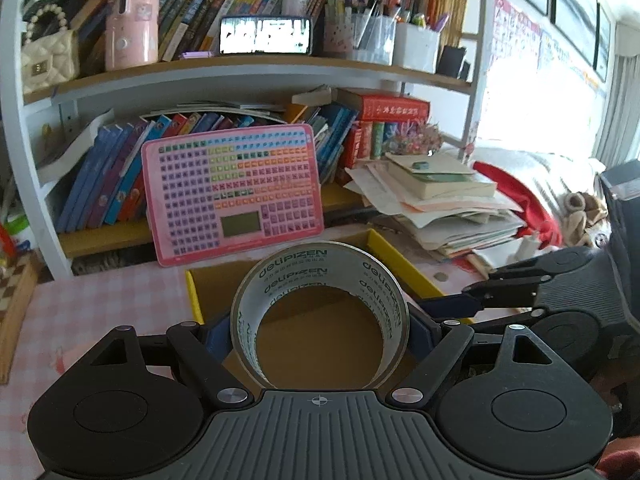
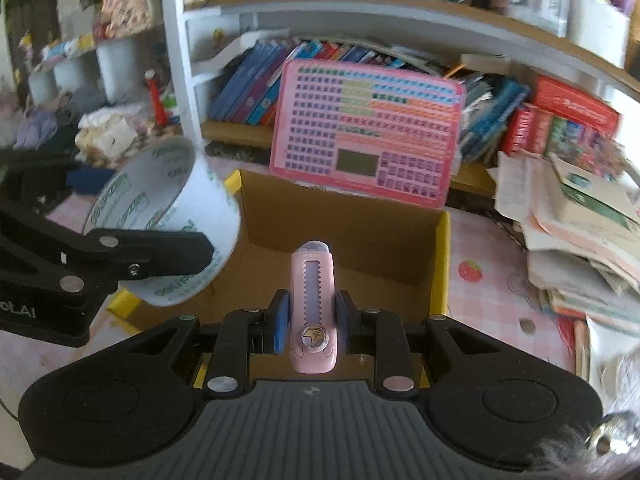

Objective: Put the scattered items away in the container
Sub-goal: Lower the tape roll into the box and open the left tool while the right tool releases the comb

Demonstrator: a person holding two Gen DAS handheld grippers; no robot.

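Cardboard box (image 2: 352, 236) sits open on the pink checked desk, right below and ahead of both my grippers. My left gripper (image 1: 320, 332) is clamped across the tape roll (image 1: 320, 316), roll axis pointing forward, hanging over the box's near-left corner. My right gripper (image 2: 312, 316) is squeezed on the pink utility knife (image 2: 314, 308), long axis pointing straight ahead over the box middle. I'd judge the right nearer a clean drop.

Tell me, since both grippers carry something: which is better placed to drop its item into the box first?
Probably the right gripper: its pink cutter already hangs over the open cardboard box. The left gripper holds its tape roll at the box's left edge.
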